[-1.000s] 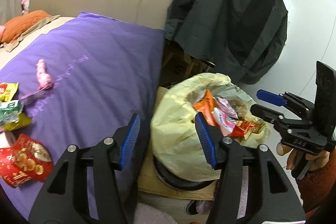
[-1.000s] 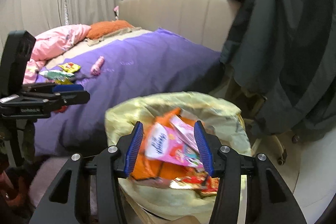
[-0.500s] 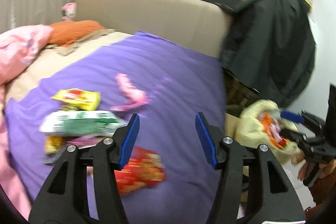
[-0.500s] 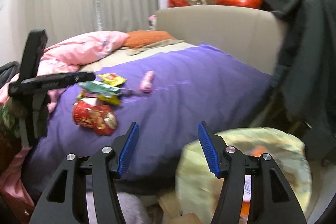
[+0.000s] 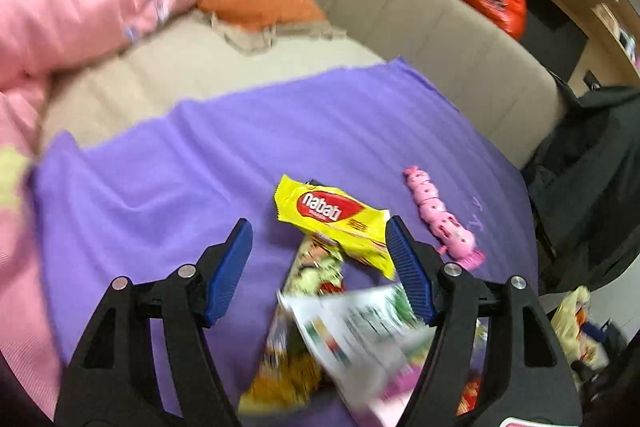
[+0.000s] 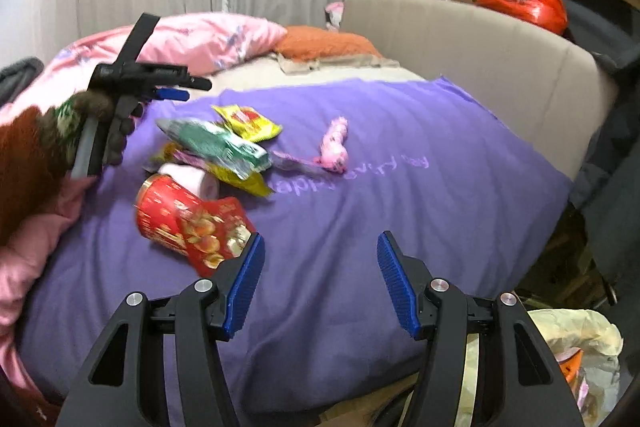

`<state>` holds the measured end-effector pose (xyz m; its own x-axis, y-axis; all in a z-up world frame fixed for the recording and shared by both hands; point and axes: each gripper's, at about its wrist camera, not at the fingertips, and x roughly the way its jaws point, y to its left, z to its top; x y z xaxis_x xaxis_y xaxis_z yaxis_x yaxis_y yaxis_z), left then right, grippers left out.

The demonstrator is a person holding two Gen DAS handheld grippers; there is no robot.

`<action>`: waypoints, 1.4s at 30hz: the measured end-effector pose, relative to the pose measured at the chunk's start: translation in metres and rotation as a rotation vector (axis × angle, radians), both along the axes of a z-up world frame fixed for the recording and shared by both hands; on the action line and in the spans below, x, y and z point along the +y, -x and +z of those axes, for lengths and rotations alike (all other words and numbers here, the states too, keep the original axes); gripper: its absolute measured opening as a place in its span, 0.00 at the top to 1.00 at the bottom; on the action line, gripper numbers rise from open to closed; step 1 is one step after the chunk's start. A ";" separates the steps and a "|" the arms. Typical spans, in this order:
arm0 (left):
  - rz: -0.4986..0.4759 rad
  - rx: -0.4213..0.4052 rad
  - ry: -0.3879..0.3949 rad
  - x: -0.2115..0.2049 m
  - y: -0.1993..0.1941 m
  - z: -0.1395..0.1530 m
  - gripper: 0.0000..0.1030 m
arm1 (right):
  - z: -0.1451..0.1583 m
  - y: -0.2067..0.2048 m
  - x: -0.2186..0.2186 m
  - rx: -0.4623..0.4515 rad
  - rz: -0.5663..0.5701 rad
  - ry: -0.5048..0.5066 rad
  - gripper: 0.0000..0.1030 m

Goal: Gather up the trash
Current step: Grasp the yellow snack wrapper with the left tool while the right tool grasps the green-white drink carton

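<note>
Several snack wrappers lie in a heap on the purple blanket (image 6: 360,195). A yellow Nabati wrapper (image 5: 332,219) lies just ahead of my open, empty left gripper (image 5: 318,259), with a green-white packet (image 5: 360,331) blurred between its fingers. In the right wrist view the same heap shows a yellow wrapper (image 6: 248,121), a green packet (image 6: 216,143), a red snack bag (image 6: 188,223) and a white roll (image 6: 192,179). My right gripper (image 6: 320,283) is open and empty over the blanket, right of the red bag. The left gripper (image 6: 176,89) hovers above the heap. The yellow-lined trash bin (image 6: 576,355) stands at the bed's right.
A pink toy (image 6: 336,147) lies on the blanket right of the heap. A pink duvet (image 5: 80,7) and orange pillow (image 5: 260,3) are at the far side. A beige headboard (image 6: 480,39) backs the bed. A dark jacket (image 5: 592,187) hangs to the right.
Both grippers swung left from over the trash bin to the bed. The left one has closed in on the wrapper heap; the right one now faces the blanket, with the bin at its lower right.
</note>
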<state>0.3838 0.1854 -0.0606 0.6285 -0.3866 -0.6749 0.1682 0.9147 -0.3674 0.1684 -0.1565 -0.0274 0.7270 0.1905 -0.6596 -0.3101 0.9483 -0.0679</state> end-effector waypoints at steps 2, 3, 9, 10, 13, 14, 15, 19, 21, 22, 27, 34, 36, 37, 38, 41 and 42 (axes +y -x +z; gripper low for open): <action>0.004 0.054 -0.012 -0.001 -0.021 -0.016 0.36 | -0.012 -0.009 0.001 0.030 0.001 -0.003 0.46; 0.005 0.080 -0.013 -0.004 -0.031 -0.024 0.36 | -0.016 -0.012 0.000 0.039 0.000 -0.008 0.46; 0.019 0.216 0.062 -0.006 -0.071 -0.055 0.75 | -0.035 -0.019 -0.006 0.061 -0.019 0.012 0.46; 0.018 0.212 0.080 -0.003 -0.069 -0.055 0.82 | -0.037 -0.020 -0.007 0.065 -0.019 0.010 0.46; 0.009 0.189 0.091 -0.001 -0.058 -0.047 0.91 | -0.042 -0.021 -0.010 0.075 -0.020 -0.012 0.46; 0.004 0.179 0.098 0.001 -0.052 -0.042 0.93 | -0.043 -0.023 -0.011 0.083 -0.014 -0.035 0.46; 0.002 0.174 0.103 0.002 -0.045 -0.037 0.94 | -0.043 -0.024 -0.010 0.087 -0.013 -0.047 0.46; -0.006 0.155 0.102 0.001 -0.019 -0.011 0.95 | -0.042 -0.023 0.001 0.096 0.025 -0.097 0.46; -0.020 0.132 0.087 -0.001 0.002 0.006 0.95 | -0.040 -0.018 0.010 0.097 0.074 -0.115 0.46; -0.024 0.124 0.082 -0.003 0.008 0.012 0.95 | -0.040 -0.017 0.014 0.100 0.093 -0.120 0.46; -0.022 0.069 0.093 0.005 0.062 0.049 0.95 | -0.039 -0.011 0.035 0.106 0.179 -0.119 0.46; 0.002 0.038 0.081 0.015 0.136 0.072 0.95 | -0.027 -0.018 0.048 0.090 0.208 -0.157 0.46; 0.009 0.028 0.063 0.017 0.153 0.065 0.95 | -0.023 -0.022 0.048 0.089 0.178 -0.169 0.46; 0.015 0.031 0.053 0.017 0.160 0.058 0.95 | -0.022 -0.024 0.048 0.092 0.165 -0.172 0.46; 0.019 0.036 0.052 0.019 0.163 0.053 0.95 | -0.021 -0.027 0.048 0.098 0.153 -0.180 0.46; 0.008 0.099 0.095 0.021 0.166 0.024 0.95 | -0.021 -0.031 0.051 0.099 0.139 -0.188 0.46; 0.004 0.109 0.094 0.020 0.163 0.018 0.95 | -0.021 -0.034 0.052 0.097 0.126 -0.184 0.46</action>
